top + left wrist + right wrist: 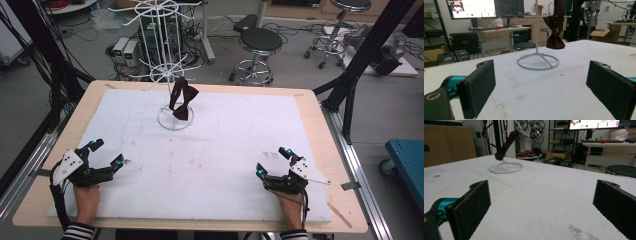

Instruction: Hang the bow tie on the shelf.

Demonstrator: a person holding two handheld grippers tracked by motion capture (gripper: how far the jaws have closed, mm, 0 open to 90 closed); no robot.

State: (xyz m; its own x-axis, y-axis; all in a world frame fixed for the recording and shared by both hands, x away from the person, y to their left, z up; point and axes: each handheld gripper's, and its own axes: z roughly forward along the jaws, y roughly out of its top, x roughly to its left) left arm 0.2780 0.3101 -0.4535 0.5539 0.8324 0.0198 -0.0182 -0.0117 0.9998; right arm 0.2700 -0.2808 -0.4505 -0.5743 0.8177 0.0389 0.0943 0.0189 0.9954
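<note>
Left gripper [106,156]: near the table's front-left corner, jaws spread wide, holding nothing; white sheet bare between them in the left gripper view.
Right gripper [274,162]: near the front-right corner, jaws spread wide and empty, well apart from the left one.
Open room: a broad stretch of bare sheet lies between both grippers and the stand.
Bow tie [182,98]: dark red, hanging on the white wire stand [175,118], above its ring base, toward the far middle of the sheet.
Surface: white sheet [210,150], faintly smudged, on a wooden table [336,150] with its rim showing all round.
Room: stools [259,47], cables, black frame posts beyond the far edge.
</note>
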